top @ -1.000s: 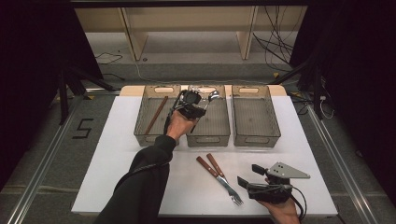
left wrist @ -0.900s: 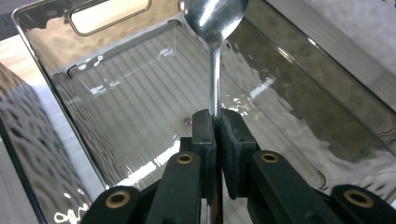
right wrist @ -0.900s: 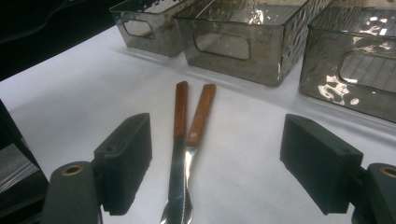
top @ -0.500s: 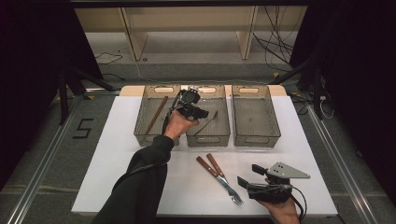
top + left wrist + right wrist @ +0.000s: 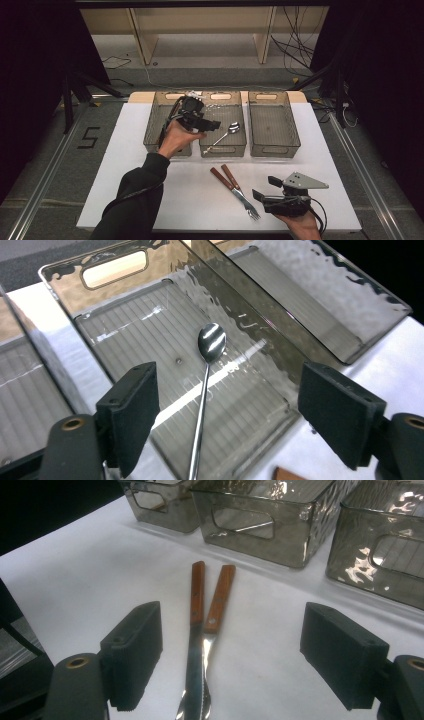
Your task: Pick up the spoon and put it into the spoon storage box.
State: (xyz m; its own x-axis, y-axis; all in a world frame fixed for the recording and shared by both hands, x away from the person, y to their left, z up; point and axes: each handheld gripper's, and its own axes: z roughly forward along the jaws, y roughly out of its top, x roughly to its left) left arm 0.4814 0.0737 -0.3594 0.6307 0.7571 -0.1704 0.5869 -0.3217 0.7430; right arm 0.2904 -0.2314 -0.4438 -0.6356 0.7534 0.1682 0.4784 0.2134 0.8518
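Left jaws: gap open, spoon (image 5: pixel 207 385) lying below between them, bin walls (image 5: pixel 260 340) close on both sides. Right jaws: bare table (image 5: pixel 100 580) flanking, knife and fork (image 5: pixel 202 630) dead ahead.

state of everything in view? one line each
left gripper: open, jaws just opened, above middle bin
spoon: released, lying in middle bin, handle propped on the near wall
left bin: holds a dark utensil
right bin: empty
knife and fork: side by side on table
right gripper: open, holding nothing

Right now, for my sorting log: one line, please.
left gripper: open, jaws just opened | spoon: in middle bin | right gripper: open
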